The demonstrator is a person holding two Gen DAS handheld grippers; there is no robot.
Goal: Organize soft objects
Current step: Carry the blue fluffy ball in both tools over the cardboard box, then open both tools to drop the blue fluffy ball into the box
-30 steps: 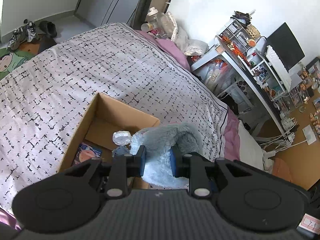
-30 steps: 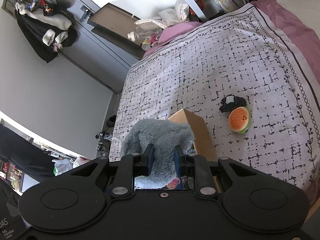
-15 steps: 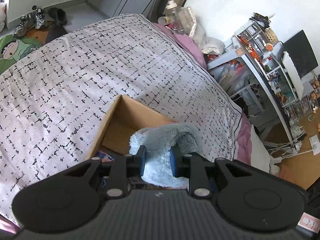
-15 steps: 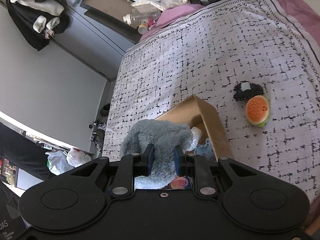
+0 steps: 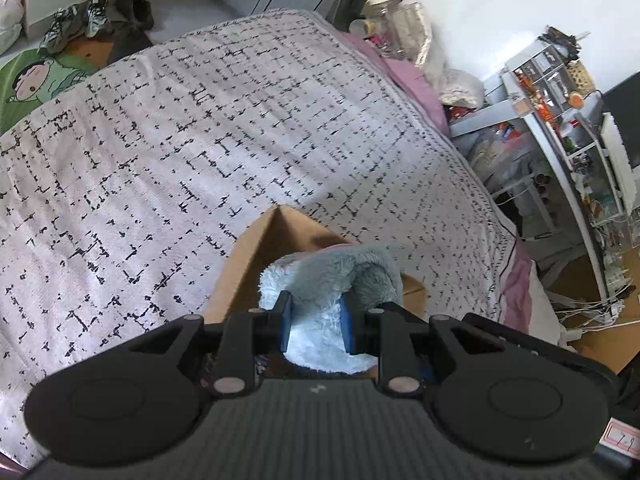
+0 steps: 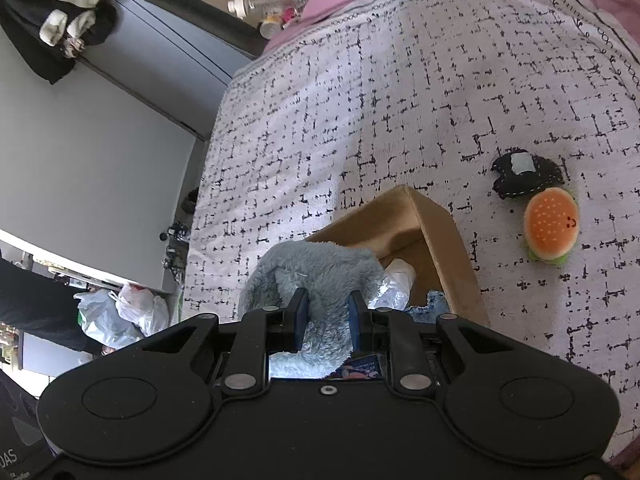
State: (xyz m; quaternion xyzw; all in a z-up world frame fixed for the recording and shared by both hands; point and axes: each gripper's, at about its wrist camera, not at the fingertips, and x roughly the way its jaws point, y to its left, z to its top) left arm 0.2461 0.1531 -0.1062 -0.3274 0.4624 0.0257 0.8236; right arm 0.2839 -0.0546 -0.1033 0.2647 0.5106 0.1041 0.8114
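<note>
A fluffy blue-grey plush (image 5: 340, 276) is held between both grippers over an open cardboard box (image 5: 256, 248) on the bed. My left gripper (image 5: 316, 320) is shut on one end of the plush. My right gripper (image 6: 326, 316) is shut on the other end of the plush (image 6: 316, 272), above the box (image 6: 440, 224). Inside the box I see a clear plastic bag (image 6: 394, 280) and a blue cloth item (image 6: 434, 300). A burger plush (image 6: 550, 226) and a black soft item (image 6: 524, 174) lie on the bedspread to the right of the box.
The bed has a white bedspread with black marks (image 5: 200, 140). A desk with shelves and clutter (image 5: 568, 128) stands past the bed's right side. Shoes (image 5: 80, 20) lie on the floor. Plastic bags (image 6: 120, 312) sit on the floor at the left.
Both grippers have moved with the plush further over the box, so the box sits closer under the plush and less of its inside shows in the left wrist view.
</note>
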